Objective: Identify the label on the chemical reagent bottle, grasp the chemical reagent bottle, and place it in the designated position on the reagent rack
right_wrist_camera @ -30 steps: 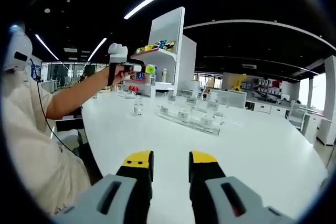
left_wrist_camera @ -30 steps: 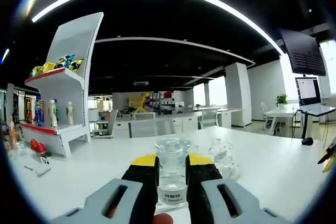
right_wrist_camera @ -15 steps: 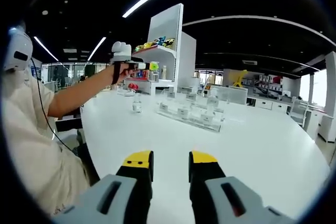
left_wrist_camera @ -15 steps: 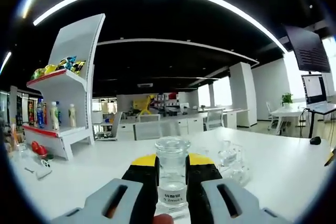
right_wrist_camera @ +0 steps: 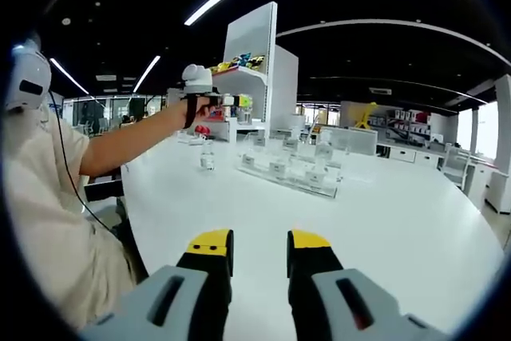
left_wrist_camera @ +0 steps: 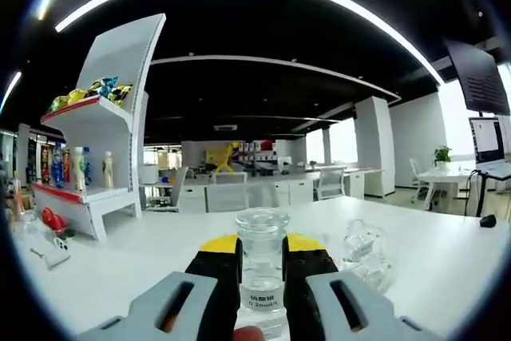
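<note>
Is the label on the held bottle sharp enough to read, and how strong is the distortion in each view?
Left gripper view: the reagent bottle between the jaws is sharp, but its label print is too small to read; ceiling light strips bend into arcs. Right gripper view: the reagent rack looks small, and the white table edge curves.

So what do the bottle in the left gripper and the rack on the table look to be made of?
The reagent bottle looks like clear glass: the room shows through its thick, glossy walls, and a white label sits low on it. The reagent rack looks like clear acrylic or glass, see-through with bright edges; which one is hard to tell. The left gripper is shut on the bottle.
</note>
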Available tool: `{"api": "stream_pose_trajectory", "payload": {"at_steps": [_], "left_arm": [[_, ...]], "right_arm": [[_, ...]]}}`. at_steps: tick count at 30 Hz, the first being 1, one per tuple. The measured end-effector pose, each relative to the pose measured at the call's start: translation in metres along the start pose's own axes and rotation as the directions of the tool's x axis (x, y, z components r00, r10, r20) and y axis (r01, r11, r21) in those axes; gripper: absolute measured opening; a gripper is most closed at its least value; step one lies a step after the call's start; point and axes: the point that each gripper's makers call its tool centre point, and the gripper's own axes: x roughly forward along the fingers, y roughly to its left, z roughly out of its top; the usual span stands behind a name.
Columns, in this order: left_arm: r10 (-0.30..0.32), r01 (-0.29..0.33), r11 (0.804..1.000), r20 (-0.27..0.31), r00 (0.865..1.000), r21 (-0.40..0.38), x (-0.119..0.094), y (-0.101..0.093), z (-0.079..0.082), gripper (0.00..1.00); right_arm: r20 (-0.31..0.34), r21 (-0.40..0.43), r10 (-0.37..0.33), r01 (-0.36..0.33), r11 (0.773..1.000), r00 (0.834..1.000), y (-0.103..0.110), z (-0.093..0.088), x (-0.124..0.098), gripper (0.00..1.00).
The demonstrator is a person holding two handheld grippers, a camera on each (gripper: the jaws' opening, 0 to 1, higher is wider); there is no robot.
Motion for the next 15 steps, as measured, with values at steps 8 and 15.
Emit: {"api": "stream_pose_trajectory", "payload": {"at_steps": [8,15], "left_arm": [[0.0,0.0,0.999,0.006,1.0,0.04,0.022,-0.006,0.0,0.2],[0.017,-0.017,0.999,-0.002,1.0,0.034,0.03,0.0,-0.005,0.2]], "right_arm": [[-0.008,0.019,0.004,-0.003,1.0,1.0,-0.007,-0.005,0.007,0.27],[-0.015,0.034,-0.001,0.001,0.999,1.0,-0.014,-0.009,0.008,0.26]]}}
